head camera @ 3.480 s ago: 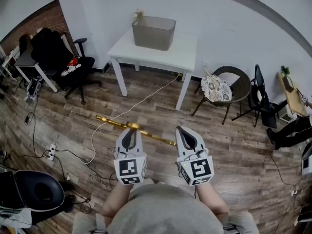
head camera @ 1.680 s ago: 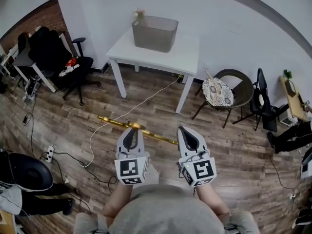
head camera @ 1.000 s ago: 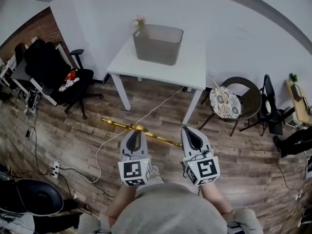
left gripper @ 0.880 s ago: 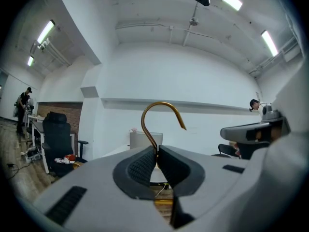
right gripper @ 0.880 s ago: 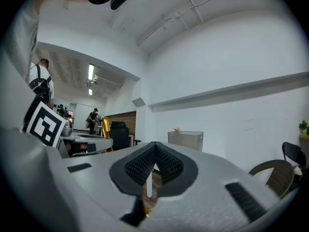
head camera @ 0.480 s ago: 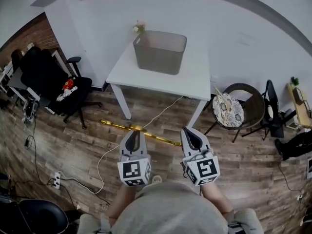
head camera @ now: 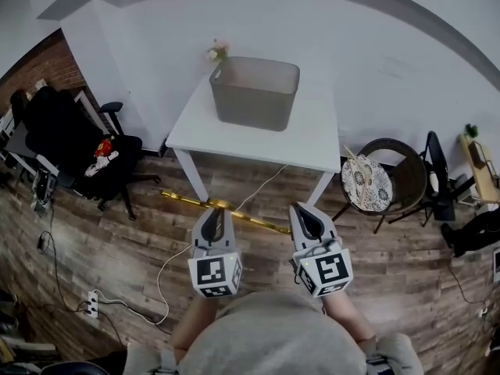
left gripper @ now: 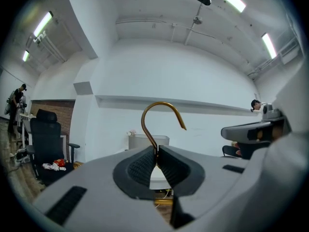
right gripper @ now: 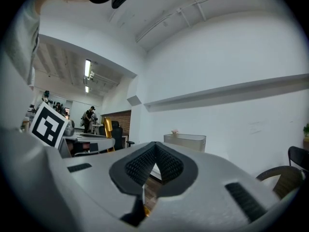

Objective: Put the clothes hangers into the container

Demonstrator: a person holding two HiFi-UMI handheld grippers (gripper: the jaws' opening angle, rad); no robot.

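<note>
A gold clothes hanger (head camera: 183, 199) hangs level over the wooden floor, carried between both grippers. My left gripper (head camera: 213, 212) is shut on its neck; in the left gripper view the gold hook (left gripper: 157, 106) rises from the closed left gripper (left gripper: 157, 151). My right gripper (head camera: 301, 209) is shut at the hanger's right end, and a gold bit (right gripper: 139, 208) shows under the closed right gripper (right gripper: 155, 146). The grey container (head camera: 256, 92) stands on the white table (head camera: 312, 139) straight ahead, also seen as a grey container (left gripper: 145, 140) and grey container (right gripper: 186, 141) beyond the jaws.
A black office chair (head camera: 86, 151) stands to the left of the table. A round wicker chair (head camera: 398, 162) with a patterned cushion (head camera: 365, 184) is to the right. A white cable (head camera: 168, 248) runs over the floor to a power strip (head camera: 94, 305).
Both grippers have moved forward with the hanger toward the table. The table and container now sit closer and lower in the head view. The jaws have stayed closed.
</note>
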